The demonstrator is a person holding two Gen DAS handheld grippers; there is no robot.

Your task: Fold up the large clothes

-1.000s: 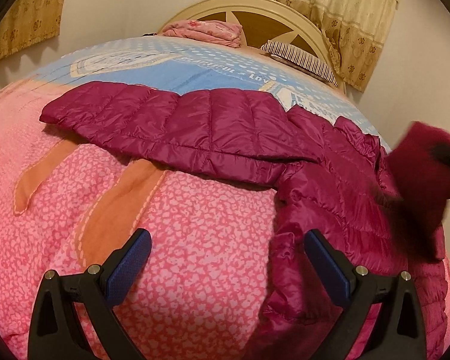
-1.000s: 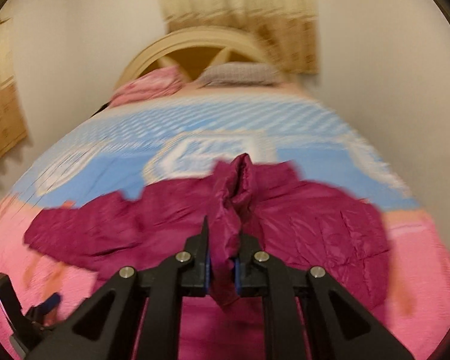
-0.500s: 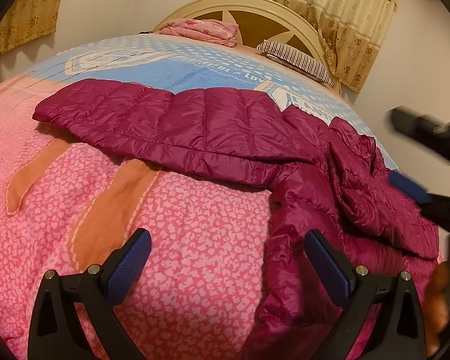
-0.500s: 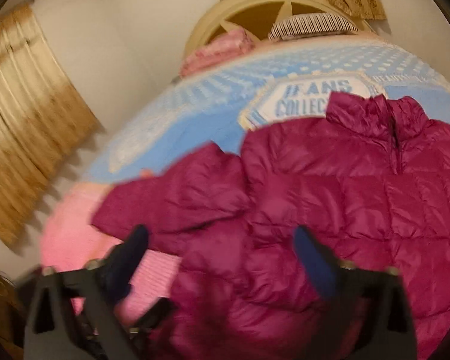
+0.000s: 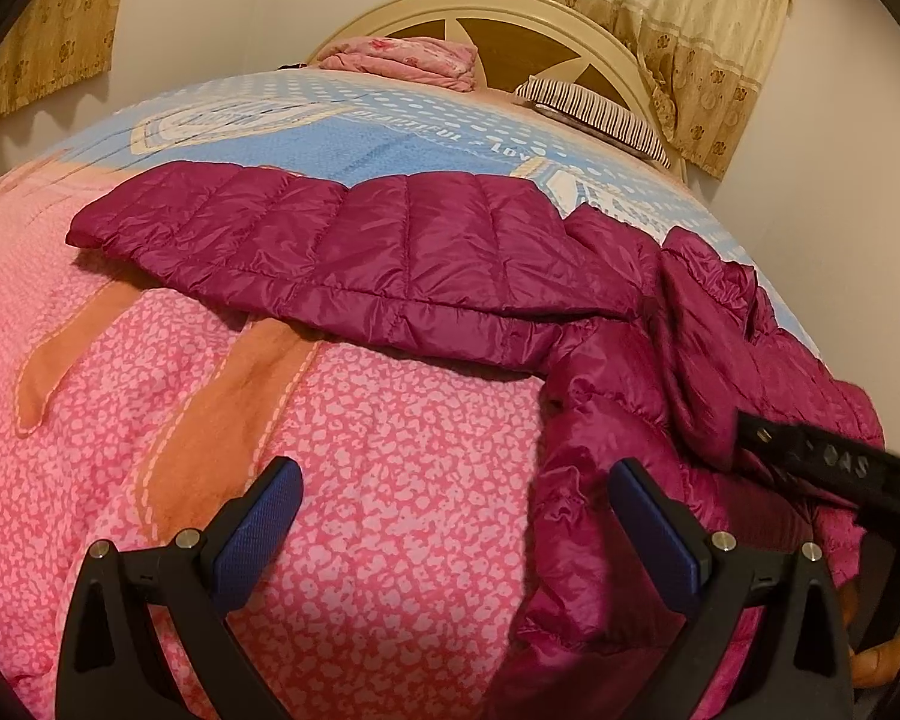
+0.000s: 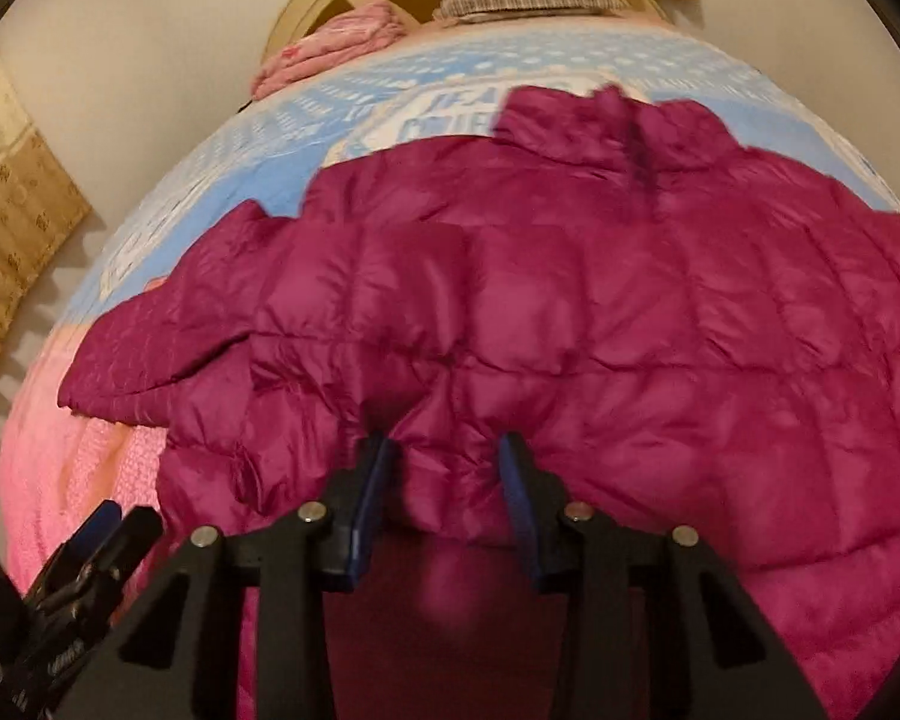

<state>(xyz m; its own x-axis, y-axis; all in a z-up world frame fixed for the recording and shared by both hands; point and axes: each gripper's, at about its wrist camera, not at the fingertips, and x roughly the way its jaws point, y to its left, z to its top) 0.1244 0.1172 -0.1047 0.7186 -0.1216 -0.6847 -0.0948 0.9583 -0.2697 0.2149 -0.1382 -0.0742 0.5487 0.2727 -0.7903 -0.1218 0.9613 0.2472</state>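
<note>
Right gripper (image 6: 444,480): we see its jaws just been closing, now part open around a bunched hem fold of the jacket (image 6: 570,312); whether the pads press, we cannot tell. Left gripper (image 5: 450,531) gapes wide over bare bedspread (image 5: 360,450), holding nothing. Jacket lies across the bed, sleeve (image 5: 342,246) stretching far left, collar at the far side. Right gripper sits nearer.

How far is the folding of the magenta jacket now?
Early stage. Done: the magenta jacket lies spread on the bed, front up, one sleeve stretched out. In hand: the right gripper, its jaws just closing, has the hem bunched between them; the left gripper hovers open over the bedspread. Left: no fold is visible yet.
</note>
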